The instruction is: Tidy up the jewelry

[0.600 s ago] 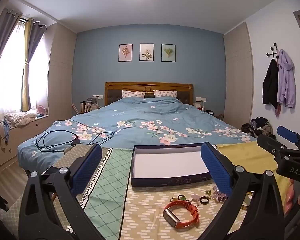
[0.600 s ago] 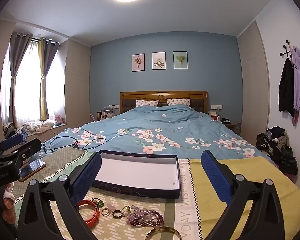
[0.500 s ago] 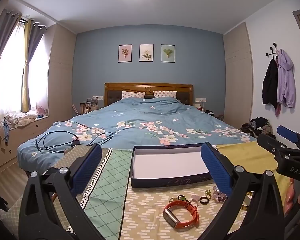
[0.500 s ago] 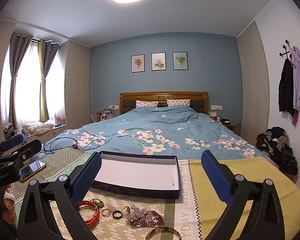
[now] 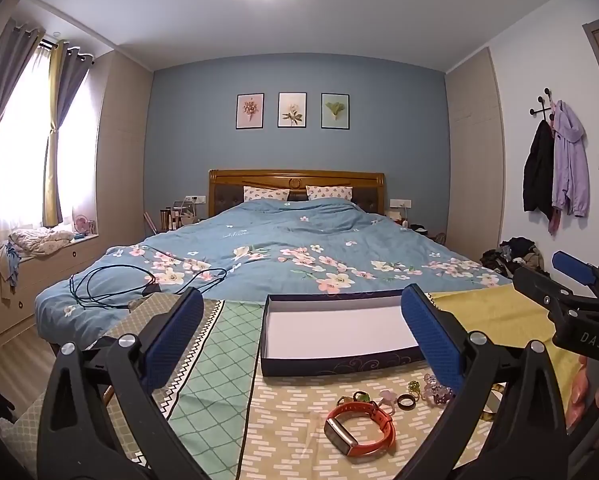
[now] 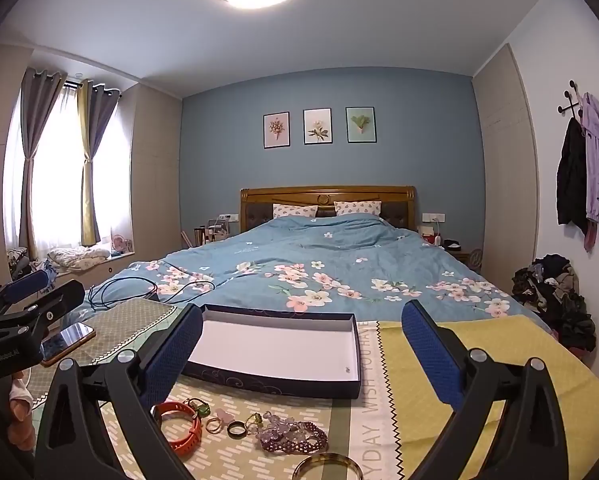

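Left gripper [image 5: 299,336] & right gripper [image 6: 299,344] both hover over the patterned cloth [image 5: 291,432] w/ jaws spread wide, nothing btwn the pads. Empty dark box [image 6: 275,350] w/ white inside lies flat ahead of both. Jewelry sits loose on the cloth just in front of it: orange band [image 5: 359,428], dark ring [image 6: 236,429], purple bead bracelet [image 6: 295,438], gold bangle [image 6: 327,468] nearest the bottom edge
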`<control>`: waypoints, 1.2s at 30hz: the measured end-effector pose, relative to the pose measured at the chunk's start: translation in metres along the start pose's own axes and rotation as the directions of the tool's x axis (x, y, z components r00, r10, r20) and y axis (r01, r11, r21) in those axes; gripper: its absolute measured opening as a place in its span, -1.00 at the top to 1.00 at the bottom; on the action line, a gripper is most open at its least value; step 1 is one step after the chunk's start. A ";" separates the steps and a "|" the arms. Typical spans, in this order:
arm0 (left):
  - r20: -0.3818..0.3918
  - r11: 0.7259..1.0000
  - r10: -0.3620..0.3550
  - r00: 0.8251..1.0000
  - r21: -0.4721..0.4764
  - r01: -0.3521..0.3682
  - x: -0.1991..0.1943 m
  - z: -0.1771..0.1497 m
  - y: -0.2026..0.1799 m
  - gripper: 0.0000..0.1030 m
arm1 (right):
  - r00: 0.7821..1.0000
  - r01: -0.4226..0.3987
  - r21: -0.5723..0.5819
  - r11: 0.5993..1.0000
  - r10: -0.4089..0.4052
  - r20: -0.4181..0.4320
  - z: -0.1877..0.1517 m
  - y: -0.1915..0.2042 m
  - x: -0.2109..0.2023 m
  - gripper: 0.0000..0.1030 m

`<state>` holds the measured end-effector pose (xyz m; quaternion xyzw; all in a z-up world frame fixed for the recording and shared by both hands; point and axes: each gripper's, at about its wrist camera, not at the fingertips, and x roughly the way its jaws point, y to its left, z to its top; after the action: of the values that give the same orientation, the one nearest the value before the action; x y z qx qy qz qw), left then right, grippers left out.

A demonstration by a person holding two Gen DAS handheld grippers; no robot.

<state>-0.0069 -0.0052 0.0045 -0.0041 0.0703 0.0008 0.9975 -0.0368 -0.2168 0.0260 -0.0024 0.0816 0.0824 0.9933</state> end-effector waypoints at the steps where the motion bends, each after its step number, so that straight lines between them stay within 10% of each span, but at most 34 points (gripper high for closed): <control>1: 0.000 1.000 0.000 1.000 0.000 0.000 0.000 0.000 0.000 -0.89 | 1.000 -0.001 0.000 1.000 0.001 -0.001 0.000 0.000 0.000 -0.87; 36: 0.006 1.000 -0.005 1.000 0.002 0.005 -0.002 -0.002 -0.001 -0.89 | 1.000 -0.011 0.012 1.000 0.011 -0.009 -0.002 0.000 0.003 -0.87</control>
<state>-0.0095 -0.0067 0.0031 -0.0033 0.0673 -0.0016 0.9977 -0.0337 -0.2167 0.0232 0.0037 0.0866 0.0873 0.9924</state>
